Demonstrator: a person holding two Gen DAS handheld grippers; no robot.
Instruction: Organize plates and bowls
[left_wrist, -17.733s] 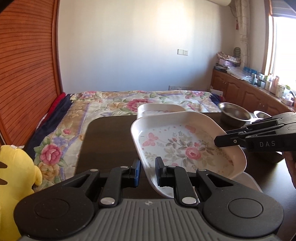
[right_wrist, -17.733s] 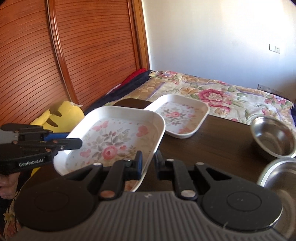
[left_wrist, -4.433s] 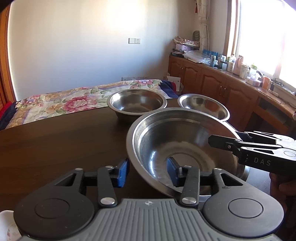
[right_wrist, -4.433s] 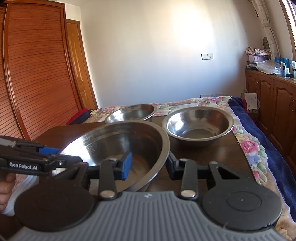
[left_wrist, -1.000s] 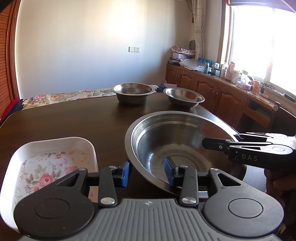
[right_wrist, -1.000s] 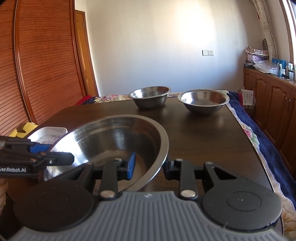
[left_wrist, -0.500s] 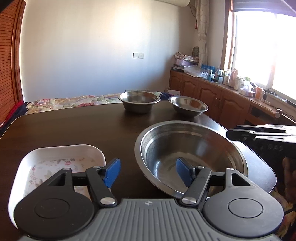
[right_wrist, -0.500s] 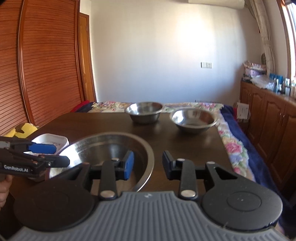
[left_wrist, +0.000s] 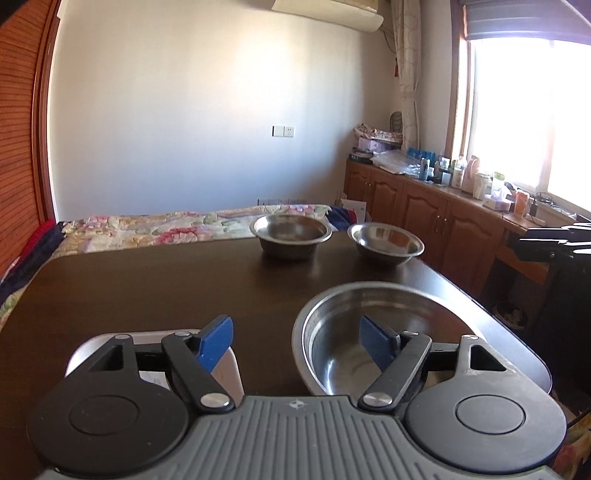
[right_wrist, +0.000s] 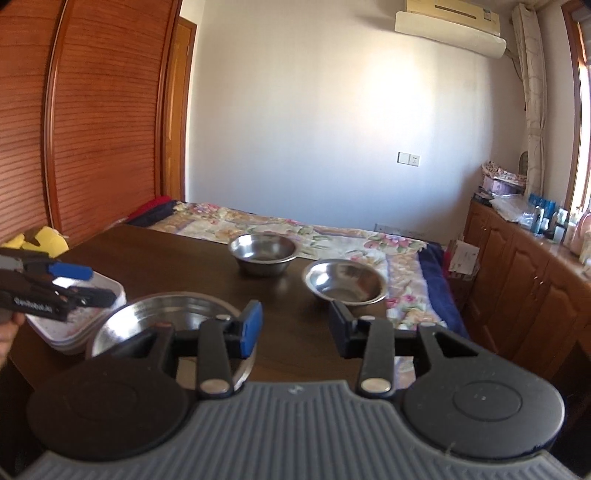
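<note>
Resting on the near end of the dark table (left_wrist: 155, 280), the large steel bowl (left_wrist: 376, 332) sits free of both grippers.

The left gripper (left_wrist: 297, 334) and right gripper (right_wrist: 295, 326) hang above it with jaws spread wide, holding nothing. Just left of the bowl lies a stack of white floral plates (right_wrist: 74, 332). Two smaller steel bowls (right_wrist: 263, 253) (right_wrist: 345, 282) stand side by side at the far end, well apart from it.

Left gripper (left_wrist: 297, 334) jaws spread above large bowl (left_wrist: 388, 332).
</note>
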